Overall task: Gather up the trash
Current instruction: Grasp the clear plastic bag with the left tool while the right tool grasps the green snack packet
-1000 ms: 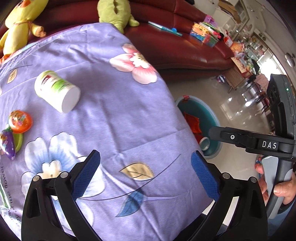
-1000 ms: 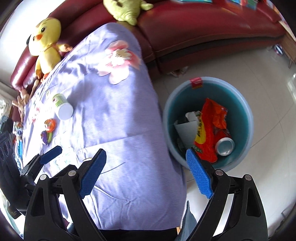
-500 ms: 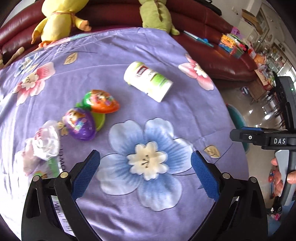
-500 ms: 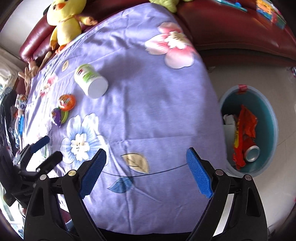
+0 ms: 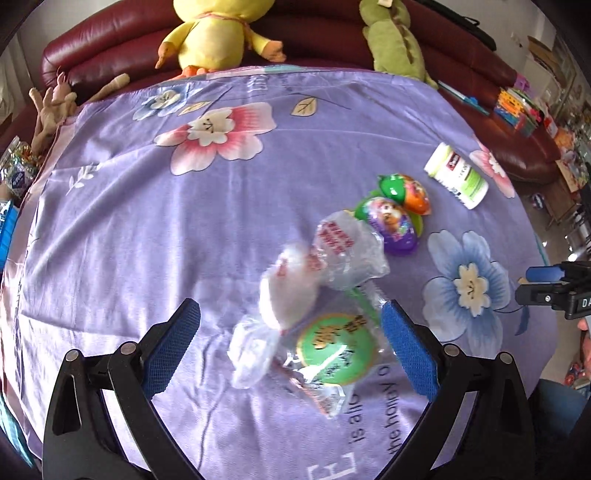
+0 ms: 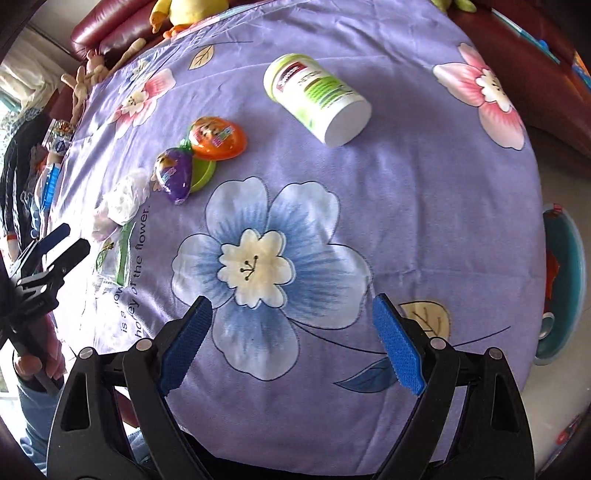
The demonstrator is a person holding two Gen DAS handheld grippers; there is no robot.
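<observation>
Crumpled clear plastic wrappers (image 5: 317, 295) with red print and a green round label lie on the purple flowered cloth (image 5: 184, 240). My left gripper (image 5: 290, 339) is open, its blue pads either side of the wrappers, just above them. A purple egg toy (image 5: 393, 225), an orange egg toy (image 5: 413, 192) and a white-green bottle (image 5: 456, 175) on its side lie beyond. My right gripper (image 6: 291, 343) is open and empty over a blue flower print; the bottle (image 6: 317, 98), the egg toys (image 6: 199, 155) and the wrappers (image 6: 118, 206) lie ahead of it.
A teal trash bin (image 6: 561, 280) with red trash stands on the floor at the table's right edge. A dark red sofa (image 5: 110, 48) with a yellow duck plush (image 5: 214, 33) and a green plush (image 5: 391, 40) runs behind the table.
My left gripper swung left across the table from the bin side to the wrappers. My right gripper moved from over the bin to over the table.
</observation>
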